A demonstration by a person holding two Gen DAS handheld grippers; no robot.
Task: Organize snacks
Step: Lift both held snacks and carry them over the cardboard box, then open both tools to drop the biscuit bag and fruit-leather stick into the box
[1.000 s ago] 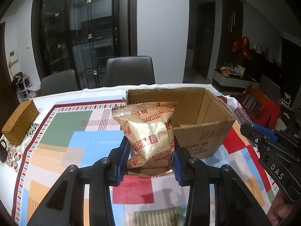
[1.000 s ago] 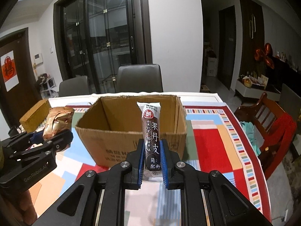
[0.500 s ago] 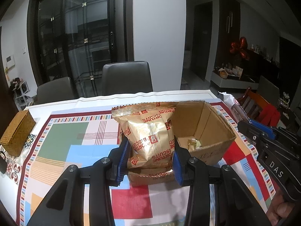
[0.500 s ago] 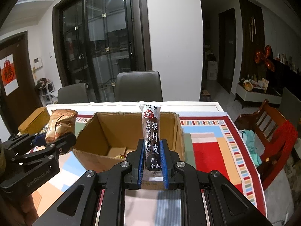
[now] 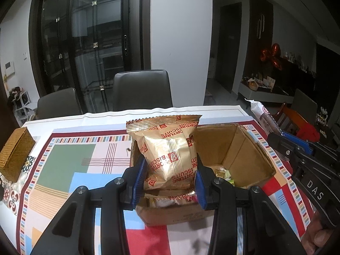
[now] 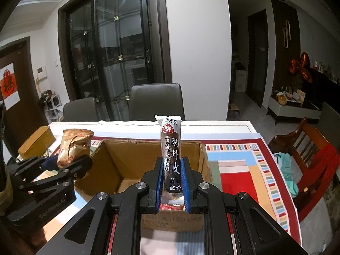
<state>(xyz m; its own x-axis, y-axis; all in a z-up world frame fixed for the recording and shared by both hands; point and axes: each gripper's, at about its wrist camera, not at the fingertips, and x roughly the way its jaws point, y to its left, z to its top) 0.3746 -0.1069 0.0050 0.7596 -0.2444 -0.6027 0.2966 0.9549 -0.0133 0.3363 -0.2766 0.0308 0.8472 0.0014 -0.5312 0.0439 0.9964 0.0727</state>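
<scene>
A table (image 5: 70, 170) under a colourful patterned cloth carries an open cardboard box (image 5: 250, 155) with a few snacks lying in its bottom (small wrappers, hard to read). Above the box, the left gripper (image 5: 169, 178) is clamped on a gold biscuit bag (image 5: 167, 146), held upright. The right gripper (image 6: 171, 182) is clenched on a dark snack stick (image 6: 171, 148), also upright over the box.

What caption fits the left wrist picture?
Left gripper holds a gold fortune biscuits bag over the open cardboard box.
</scene>
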